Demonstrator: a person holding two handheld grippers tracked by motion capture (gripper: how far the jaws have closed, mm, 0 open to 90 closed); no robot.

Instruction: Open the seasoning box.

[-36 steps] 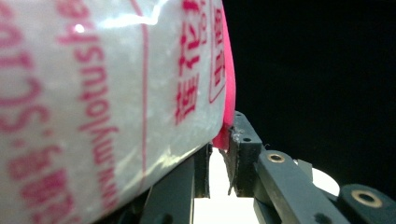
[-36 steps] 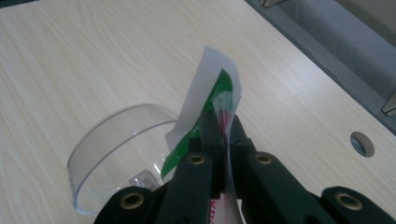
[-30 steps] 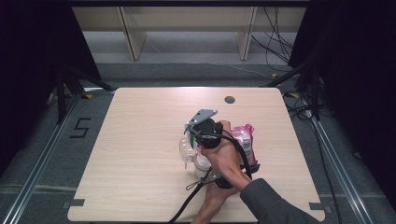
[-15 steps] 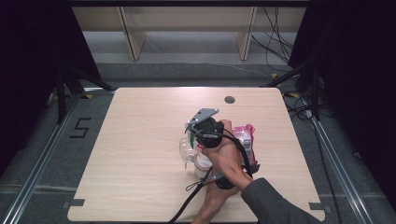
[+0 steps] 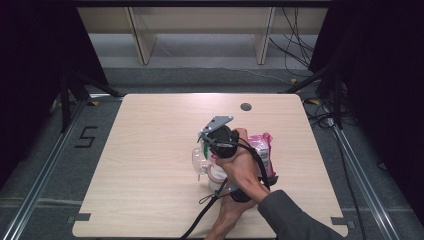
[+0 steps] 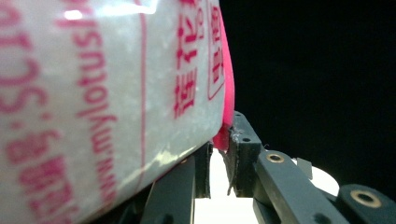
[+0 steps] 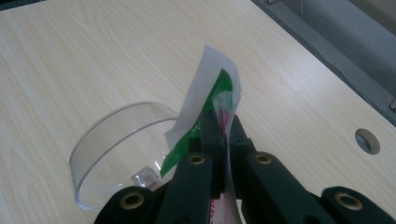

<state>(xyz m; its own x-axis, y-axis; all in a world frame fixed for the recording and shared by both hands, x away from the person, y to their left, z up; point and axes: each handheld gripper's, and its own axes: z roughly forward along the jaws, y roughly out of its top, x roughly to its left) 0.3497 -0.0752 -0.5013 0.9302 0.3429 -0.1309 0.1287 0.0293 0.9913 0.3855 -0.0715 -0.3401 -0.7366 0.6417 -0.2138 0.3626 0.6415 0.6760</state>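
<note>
- Table (image 5: pixel 150 165) showing pale wood grain, smooth, matt.
- Bag (image 6: pixel 93 93) looking like glossy plastic film, red print, pink edge.
- Cup (image 7: pixel 116 135) appearing as clear, shiny plastic.
- Right gripper (image 7: pixel 222 133) wearing matt black plastic, brass-coloured rivets.

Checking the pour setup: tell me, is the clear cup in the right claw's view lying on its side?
No, the clear cup stands upright on the table, its round open rim facing up.

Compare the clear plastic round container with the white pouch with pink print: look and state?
The clear plastic round container is see-through, rigid and open-topped on the table; the white pouch with pink print is opaque and soft. The container stands free, while the pouch's pink edge sits between the left gripper jaws.
</note>
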